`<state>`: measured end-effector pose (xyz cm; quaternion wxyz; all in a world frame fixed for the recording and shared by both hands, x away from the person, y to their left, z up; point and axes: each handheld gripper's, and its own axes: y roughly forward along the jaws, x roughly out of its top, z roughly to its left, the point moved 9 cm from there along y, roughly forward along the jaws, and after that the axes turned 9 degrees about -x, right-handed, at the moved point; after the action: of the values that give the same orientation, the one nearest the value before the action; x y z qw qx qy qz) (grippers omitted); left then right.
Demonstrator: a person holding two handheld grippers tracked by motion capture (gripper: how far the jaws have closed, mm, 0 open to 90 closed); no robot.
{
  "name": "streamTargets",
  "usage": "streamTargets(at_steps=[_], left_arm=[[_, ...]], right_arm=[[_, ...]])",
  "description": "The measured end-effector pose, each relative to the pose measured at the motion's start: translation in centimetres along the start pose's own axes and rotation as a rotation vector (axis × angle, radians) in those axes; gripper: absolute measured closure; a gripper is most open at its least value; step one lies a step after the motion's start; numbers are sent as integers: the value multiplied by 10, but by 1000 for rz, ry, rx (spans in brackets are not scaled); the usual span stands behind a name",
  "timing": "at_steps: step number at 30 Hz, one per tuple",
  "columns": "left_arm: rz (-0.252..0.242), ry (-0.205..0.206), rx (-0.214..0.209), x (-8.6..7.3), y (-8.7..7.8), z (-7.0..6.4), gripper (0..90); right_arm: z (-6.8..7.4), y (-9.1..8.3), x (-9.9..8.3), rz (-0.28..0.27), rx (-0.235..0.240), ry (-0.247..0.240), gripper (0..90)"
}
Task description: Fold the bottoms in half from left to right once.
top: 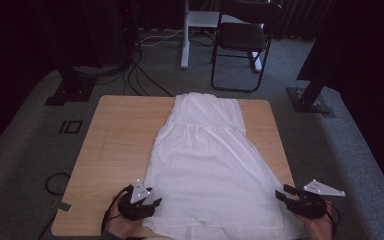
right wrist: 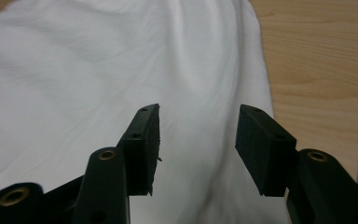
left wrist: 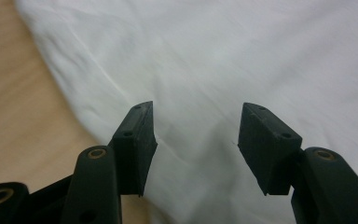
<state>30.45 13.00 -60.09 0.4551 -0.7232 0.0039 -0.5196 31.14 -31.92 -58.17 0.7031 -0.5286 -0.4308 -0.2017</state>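
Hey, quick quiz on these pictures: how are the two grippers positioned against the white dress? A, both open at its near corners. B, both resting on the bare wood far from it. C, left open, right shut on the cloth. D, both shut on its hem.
A: the left gripper and right gripper both show spread jaws, with the white dress lying ungripped between them.

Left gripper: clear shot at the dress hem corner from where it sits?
Probably yes. The left gripper is open at the white dress's near left edge, cloth lying flat between its jaws, with nothing in the way.
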Motion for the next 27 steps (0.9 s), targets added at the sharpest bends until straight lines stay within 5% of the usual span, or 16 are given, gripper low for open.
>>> streamTargets(at_steps=[4, 5, 7, 12, 19, 23, 27], left_arm=[[-15, -11, 39, 11, 1, 20, 464], [-25, -27, 69, 20, 3, 37, 464], [-32, -45, 90, 27, 6, 52, 459], [-18, -135, 85, 36, 30, 84, 449], [6, -165, 52, 33, 55, 84, 455], [-20, -124, 16, 42, 47, 77, 851], [-95, -70, -34, 55, 27, 59, 883]], right_arm=[[-7, 25, 9, 32, -44, 5, 492], [-9, 34, 13, 39, -44, 14, 495], [-12, 56, 25, 56, -52, 17, 502], [-22, 91, 41, 87, -91, 14, 513], [-27, 121, 50, 124, -76, 34, 546], [-23, 125, 53, 134, -60, 8, 882], [-24, 105, 64, 48, -100, -16, 894]])
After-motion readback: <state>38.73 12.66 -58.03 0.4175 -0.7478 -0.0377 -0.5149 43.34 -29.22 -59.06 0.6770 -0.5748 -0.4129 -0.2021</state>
